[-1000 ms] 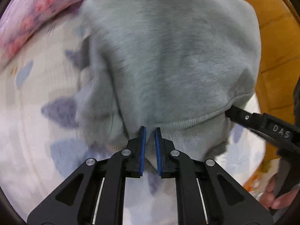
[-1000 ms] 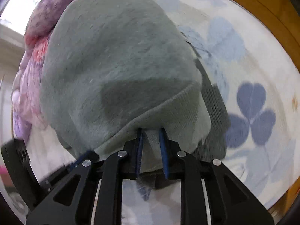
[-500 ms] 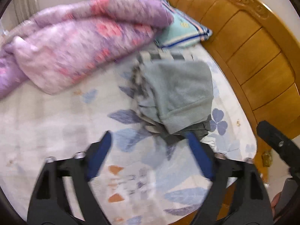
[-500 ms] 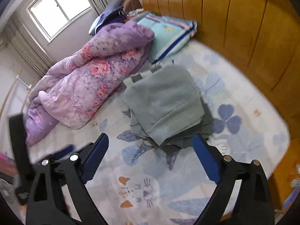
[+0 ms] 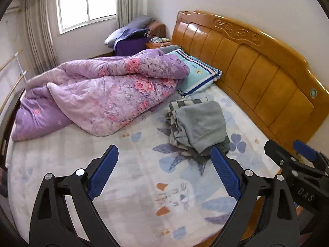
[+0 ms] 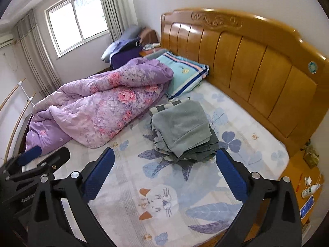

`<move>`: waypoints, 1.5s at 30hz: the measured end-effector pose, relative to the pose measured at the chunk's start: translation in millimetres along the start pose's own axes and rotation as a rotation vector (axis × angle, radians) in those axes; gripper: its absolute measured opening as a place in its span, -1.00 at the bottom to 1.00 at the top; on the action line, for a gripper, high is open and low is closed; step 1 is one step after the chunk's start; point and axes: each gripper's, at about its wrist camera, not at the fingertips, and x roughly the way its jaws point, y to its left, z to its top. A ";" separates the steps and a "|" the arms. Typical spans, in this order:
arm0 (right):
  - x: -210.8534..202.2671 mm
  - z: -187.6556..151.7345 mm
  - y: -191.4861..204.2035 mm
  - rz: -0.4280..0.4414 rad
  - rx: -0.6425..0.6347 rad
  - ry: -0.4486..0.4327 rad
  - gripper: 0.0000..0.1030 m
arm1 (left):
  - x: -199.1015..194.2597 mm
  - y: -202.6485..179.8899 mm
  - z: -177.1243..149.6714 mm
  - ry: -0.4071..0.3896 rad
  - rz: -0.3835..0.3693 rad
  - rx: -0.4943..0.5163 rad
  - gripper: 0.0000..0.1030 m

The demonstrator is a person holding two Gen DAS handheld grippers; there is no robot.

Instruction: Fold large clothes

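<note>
A folded grey sweatshirt (image 5: pixel 200 123) (image 6: pixel 181 125) lies on top of a small stack of folded clothes on the bed, near the headboard. My left gripper (image 5: pixel 164 148) hangs high above the sheet, well back from the stack, wide open with nothing between its blue pads. My right gripper (image 6: pixel 165 150) is at the same height beside it, its jaws still opening and empty. Each gripper shows in the other's view: the right gripper (image 5: pixel 284 146) at the right edge, the left gripper (image 6: pixel 46 154) at the left edge.
A crumpled purple floral quilt (image 5: pixel 98 94) covers the bed's far left. A light-blue striped pillow (image 5: pixel 197 74) leans by the wooden headboard (image 5: pixel 257 68). The patterned sheet (image 6: pixel 144 177) lies bare in front of the stack. A nightstand (image 6: pixel 304 177) with small items stands at the right.
Both grippers let go of the grey sweatshirt's hem, opened wide and rose up and back from the bed. The sweatshirt stays folded on the stack.
</note>
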 end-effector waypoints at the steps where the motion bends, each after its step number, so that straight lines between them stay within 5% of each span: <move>1: -6.7 -6.4 4.4 -0.005 -0.006 -0.007 0.85 | -5.4 2.8 -4.2 0.006 -0.001 0.010 0.78; 12: -24.9 -58.1 33.7 -0.025 -0.008 0.022 0.85 | -21.5 28.4 -58.6 0.035 0.028 0.022 0.78; 45: -11.2 -52.0 44.2 -0.030 -0.042 0.035 0.85 | -9.2 42.1 -53.6 0.050 -0.023 -0.005 0.78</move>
